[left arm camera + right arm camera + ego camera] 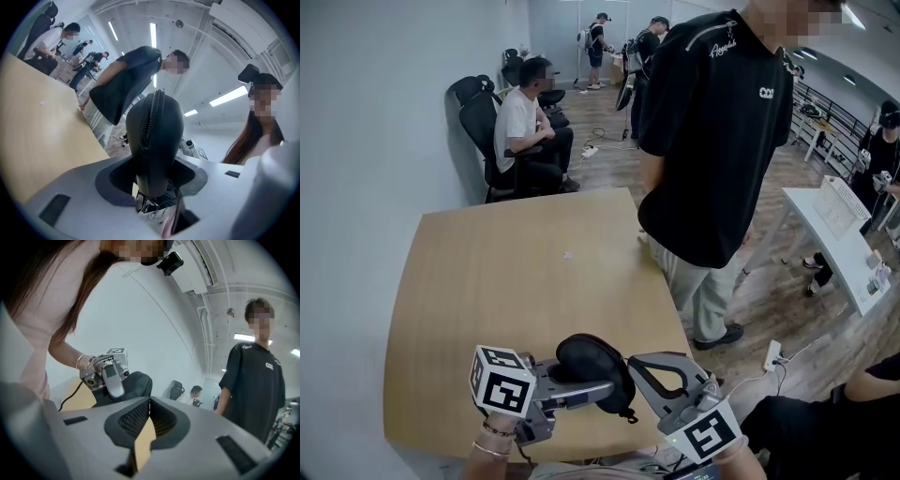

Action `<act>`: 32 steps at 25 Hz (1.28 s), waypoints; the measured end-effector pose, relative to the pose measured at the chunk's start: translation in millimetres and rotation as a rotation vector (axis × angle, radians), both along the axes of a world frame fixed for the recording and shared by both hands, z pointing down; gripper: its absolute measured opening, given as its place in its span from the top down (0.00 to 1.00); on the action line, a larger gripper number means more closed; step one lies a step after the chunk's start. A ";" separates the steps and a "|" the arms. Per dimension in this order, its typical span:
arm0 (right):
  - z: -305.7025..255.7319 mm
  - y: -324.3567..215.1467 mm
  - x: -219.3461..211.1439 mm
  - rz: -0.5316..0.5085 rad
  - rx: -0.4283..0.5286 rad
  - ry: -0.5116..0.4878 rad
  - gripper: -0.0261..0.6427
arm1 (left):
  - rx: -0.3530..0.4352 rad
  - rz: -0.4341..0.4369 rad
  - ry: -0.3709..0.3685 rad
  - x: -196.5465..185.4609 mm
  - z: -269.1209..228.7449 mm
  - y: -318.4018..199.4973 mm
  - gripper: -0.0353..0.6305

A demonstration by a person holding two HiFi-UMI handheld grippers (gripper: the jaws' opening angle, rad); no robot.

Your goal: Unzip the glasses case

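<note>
While zipped, black domed glasses case (154, 136)

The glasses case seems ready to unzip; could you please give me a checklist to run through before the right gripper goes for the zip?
1. Glasses case held firmly: ok. The left gripper is shut on its lower end, and the case stands upright between the jaws.
2. Zipper reachable: ok. It runs up the case's exposed edge, clear of the jaws.
3. Zipper pull located: cannot tell. No view shows it plainly.
4. Right gripper empty: ok. There is nothing between its jaws.
5. Right gripper open to take the pull: not ok. Its jaws are together at the tips.
6. Right gripper near the case: ok. The head view shows it beside the case.
</note>
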State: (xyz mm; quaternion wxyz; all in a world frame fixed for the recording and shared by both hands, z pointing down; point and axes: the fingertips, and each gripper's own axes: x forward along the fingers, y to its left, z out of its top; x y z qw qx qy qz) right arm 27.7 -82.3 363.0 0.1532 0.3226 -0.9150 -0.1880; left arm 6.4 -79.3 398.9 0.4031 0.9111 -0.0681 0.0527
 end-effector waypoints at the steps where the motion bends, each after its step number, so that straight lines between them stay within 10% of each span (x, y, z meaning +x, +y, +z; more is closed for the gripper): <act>1: 0.0 0.4 0.8 0.000 0.000 0.000 0.94 | 0.001 0.004 -0.006 0.8 0.2 0.4 0.65; 32: 5.3 2.6 3.4 -0.012 0.011 0.022 0.94 | 0.007 0.106 -0.136 14.1 19.1 10.8 0.65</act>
